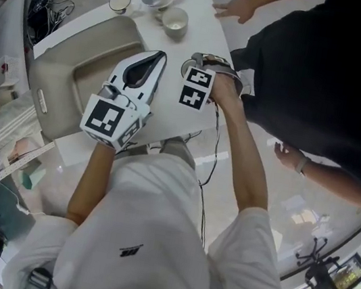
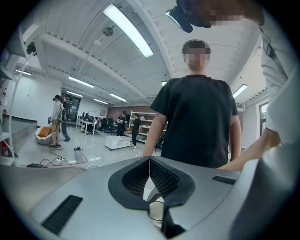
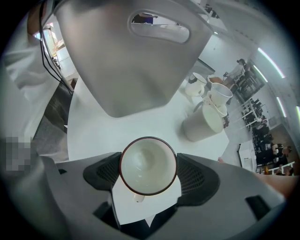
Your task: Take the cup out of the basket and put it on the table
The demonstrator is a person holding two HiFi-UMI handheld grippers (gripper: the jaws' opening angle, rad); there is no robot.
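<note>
In the head view, the right gripper [image 1: 201, 63] is hiding its jaws and their load under its marker cube [image 1: 196, 88]. The left gripper [image 1: 157, 57] is covering the basket [image 1: 57, 61] along its 3 o'clock side. In the right gripper view, the cup [image 3: 148, 165] is hiding most of its handle [image 3: 137, 198] at 6 o'clock, and the basket is running off the frame at 12 o'clock. In the left gripper view, a pale round rim [image 2: 157, 212] is peeking out below the jaws at 6 o'clock, showing too little to name.
</note>
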